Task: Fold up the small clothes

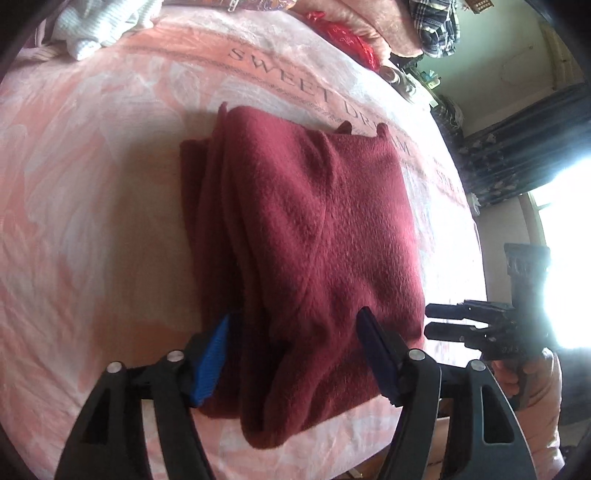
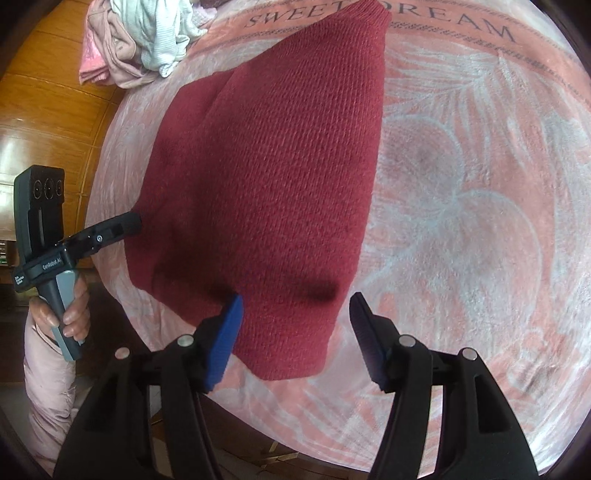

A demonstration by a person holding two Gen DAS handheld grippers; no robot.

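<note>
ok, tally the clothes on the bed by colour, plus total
Dark red: 1, the folded knit, lying on the pink blanket
White: 1, crumpled knit at the far corner
Pink: 1, bundle beside the white one
Total: 3; both piles may hide more.

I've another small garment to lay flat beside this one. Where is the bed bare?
Bare blanket lies right of the red sweater, below the SWEET DREAM lettering. Its far left corner is crowded with piled clothes.
</note>
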